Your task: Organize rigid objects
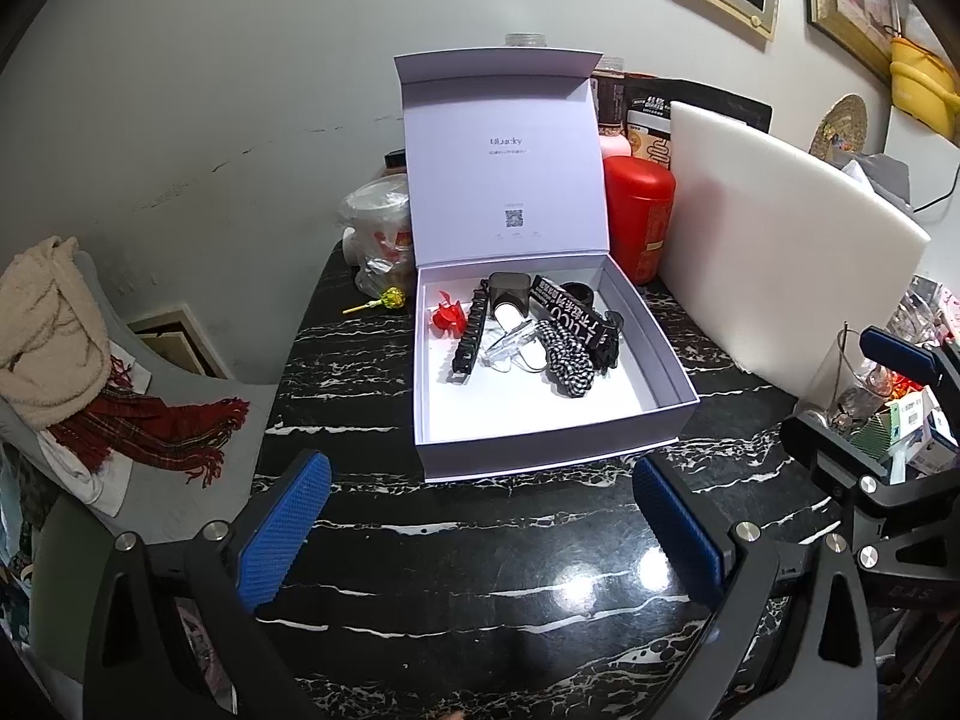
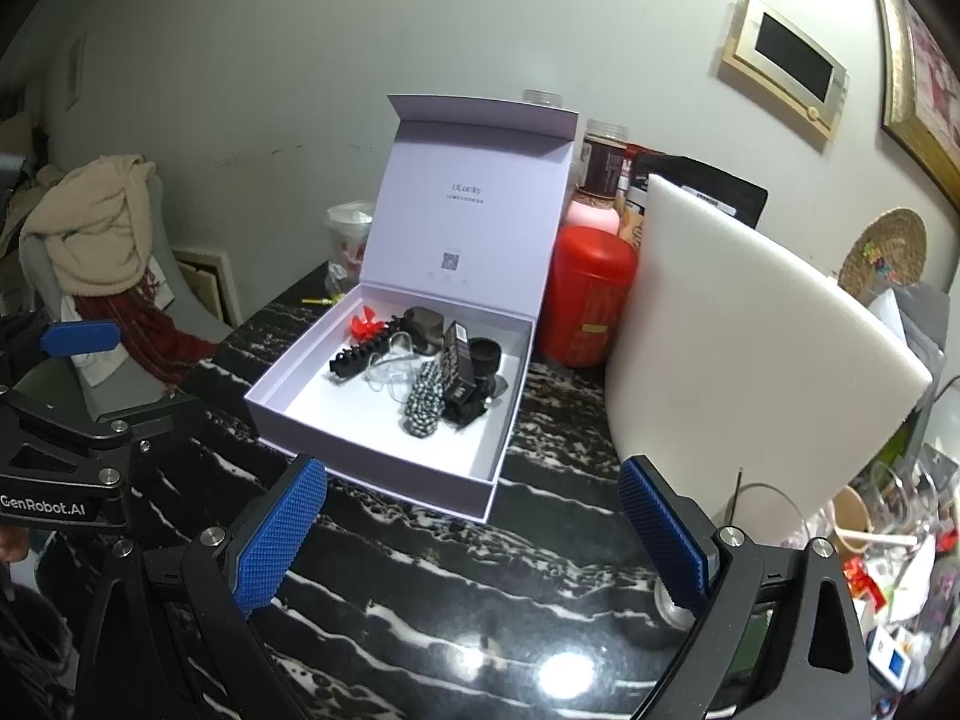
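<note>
left wrist view is showing both tongs (image 1: 480, 516) gaping wide and empty; that black comb (image 1: 470, 337) in the box (image 1: 540, 444) is looking light, stiff, so i'm guessing grab mid-spine.

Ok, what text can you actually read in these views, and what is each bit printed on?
"ULucky": inside the box lid, above a QR code; the small print there is unreadable.
"GenRobot.AI": on the left hand-held gripper, seen from the right wrist.
Black carton in the box: white lettering, not reliably readable.
Red canister and jar labels: blurred.
</note>
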